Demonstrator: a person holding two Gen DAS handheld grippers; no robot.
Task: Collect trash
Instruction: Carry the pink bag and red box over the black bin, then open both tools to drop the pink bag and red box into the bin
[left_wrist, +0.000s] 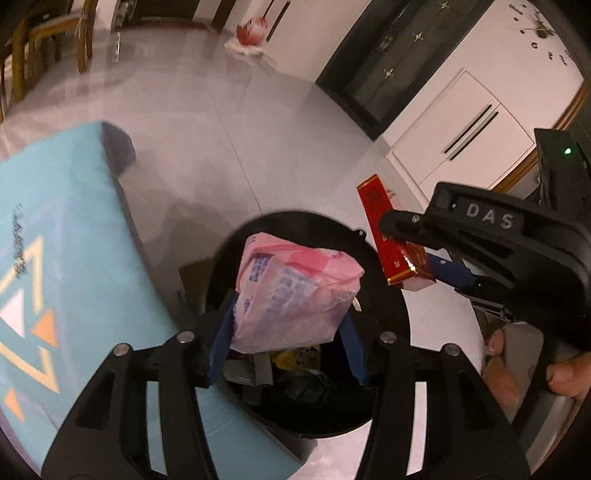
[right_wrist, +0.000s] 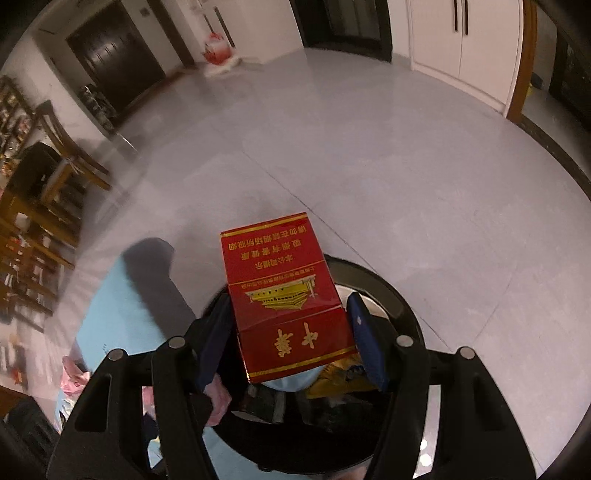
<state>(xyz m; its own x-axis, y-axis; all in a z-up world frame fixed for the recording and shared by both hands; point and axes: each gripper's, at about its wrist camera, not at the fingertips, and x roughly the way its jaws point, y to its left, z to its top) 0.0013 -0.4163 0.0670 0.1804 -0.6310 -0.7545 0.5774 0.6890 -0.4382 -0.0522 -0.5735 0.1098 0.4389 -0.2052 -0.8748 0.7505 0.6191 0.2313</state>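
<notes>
The left gripper (left_wrist: 284, 328) holds a pink plastic packet (left_wrist: 291, 291) between its blue fingers (left_wrist: 221, 343), low in the centre of the left view, directly above the open mouth of a round black bin (left_wrist: 391, 310); the right gripper (right_wrist: 291, 343) clamps a red cigarette box (right_wrist: 284, 295) between its blue pads, centre of the right view, and in the left view the same box (left_wrist: 388, 236) hangs at centre right, above the bin's right rim rather than squarely over the opening.

Likely trouble, as a judgement: the red box sits near the rim, so letting go now could send it glancing off the edge onto the floor; the packet is soft and bulging, so it may cling to one finger instead of dropping; the two grippers are close together over one opening and could knock each other; the bin already holds wrappers and dark scraps (left_wrist: 295, 369), so the bulky packet might perch on top.

A pale blue table (left_wrist: 74, 258) with a triangle pattern fills the left of the left view, its edge just beside the bin; the floor (right_wrist: 369, 147) is glossy grey tile; white cupboard doors (left_wrist: 461, 136) stand at upper right of the left view, a dark doorway (right_wrist: 110, 55) at upper left of the right view, wooden chairs (right_wrist: 55, 155) at its left edge, and a red and white object (right_wrist: 218, 51), too blurred to name, near its top.
</notes>
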